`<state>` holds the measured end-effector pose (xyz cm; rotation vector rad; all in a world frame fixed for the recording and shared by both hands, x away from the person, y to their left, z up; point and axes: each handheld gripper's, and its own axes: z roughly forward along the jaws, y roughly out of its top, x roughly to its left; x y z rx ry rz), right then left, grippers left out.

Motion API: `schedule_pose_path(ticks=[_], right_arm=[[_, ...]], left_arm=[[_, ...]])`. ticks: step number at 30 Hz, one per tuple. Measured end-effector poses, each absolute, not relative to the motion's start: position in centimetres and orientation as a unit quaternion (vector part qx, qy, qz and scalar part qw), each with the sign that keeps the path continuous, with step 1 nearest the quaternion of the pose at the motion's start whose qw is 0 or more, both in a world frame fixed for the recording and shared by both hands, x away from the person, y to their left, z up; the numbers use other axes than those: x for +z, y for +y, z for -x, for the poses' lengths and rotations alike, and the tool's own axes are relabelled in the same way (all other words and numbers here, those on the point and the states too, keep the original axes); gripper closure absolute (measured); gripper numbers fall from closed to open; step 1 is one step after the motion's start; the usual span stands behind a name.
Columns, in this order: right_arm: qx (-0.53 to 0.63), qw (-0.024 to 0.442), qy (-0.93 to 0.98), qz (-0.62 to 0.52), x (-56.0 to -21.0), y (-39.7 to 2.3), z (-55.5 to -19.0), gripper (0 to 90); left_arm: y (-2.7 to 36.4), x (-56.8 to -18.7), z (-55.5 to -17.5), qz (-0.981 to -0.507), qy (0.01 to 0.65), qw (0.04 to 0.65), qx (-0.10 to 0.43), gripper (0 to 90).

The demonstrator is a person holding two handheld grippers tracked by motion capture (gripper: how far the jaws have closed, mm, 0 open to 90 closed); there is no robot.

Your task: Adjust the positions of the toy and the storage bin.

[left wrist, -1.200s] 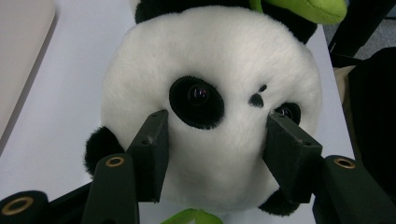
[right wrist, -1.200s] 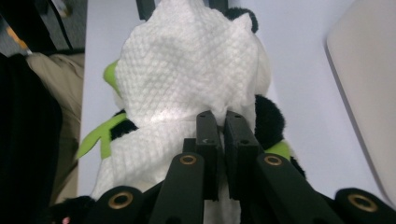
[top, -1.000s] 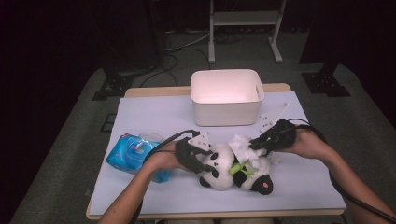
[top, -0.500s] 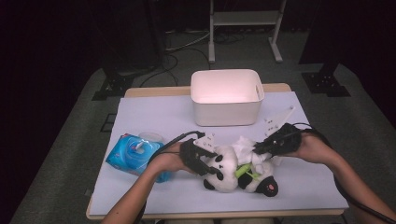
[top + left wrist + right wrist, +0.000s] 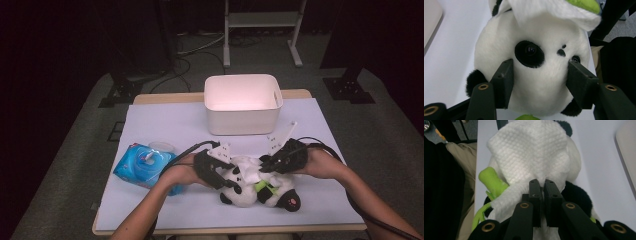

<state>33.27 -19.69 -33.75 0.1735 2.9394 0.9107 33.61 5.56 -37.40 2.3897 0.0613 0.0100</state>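
Observation:
A black-and-white panda plush (image 5: 239, 196) lies near the table's front edge with a green bamboo piece (image 5: 262, 187) on it. My left gripper (image 5: 231, 183) is shut on the panda's head (image 5: 534, 75), one pad pressing into each side of the face. A white cloth wipe (image 5: 247, 167) is draped over the panda's body (image 5: 576, 195). My right gripper (image 5: 263, 167) is shut on a bunched end of the wipe (image 5: 531, 152), its jaws almost together (image 5: 542, 182). The green bamboo (image 5: 490, 178) pokes out beside the cloth.
A white bin (image 5: 242, 117) stands behind the panda at the table's middle back. A blue pack of wipes (image 5: 142, 165) lies left of my left hand, with a clear lid (image 5: 161, 146) behind it. The table's front edge (image 5: 225, 229) is close below the panda.
My right gripper has slid the cloth a little toward the near side over the panda. The left gripper has kept its hold on the head and has hardly moved.

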Motion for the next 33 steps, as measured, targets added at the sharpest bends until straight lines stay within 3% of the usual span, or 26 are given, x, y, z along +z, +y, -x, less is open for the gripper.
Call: schedule_pose_path(ticks=[5, 11, 18, 33], right_arm=[[0.304, 0.031, 0.95, -0.064, -33.7, -20.8, -33.0, 84.5], [0.309, 0.036, 0.947, -0.078, -33.4, -22.3, -32.8, 84.5], [0.317, 0.036, 0.945, -0.077, -33.4, -22.3, -32.7, 84.5], [0.34, 0.049, 0.938, -0.047, -31.1, -19.4, -32.6, 84.5]], left_arm=[[6.7, -36.8, -33.8, -0.917, 0.038, 0.398, 0.002, 33.8], [7.1, -37.3, -34.1, -0.92, 0.049, 0.389, 0.009, 30.0], [6.4, -37.4, -34.0, -0.917, 0.048, 0.397, 0.001, 43.7], [4.9, -35.9, -33.0, -0.925, 0.037, 0.378, 0.004, 45.8]])
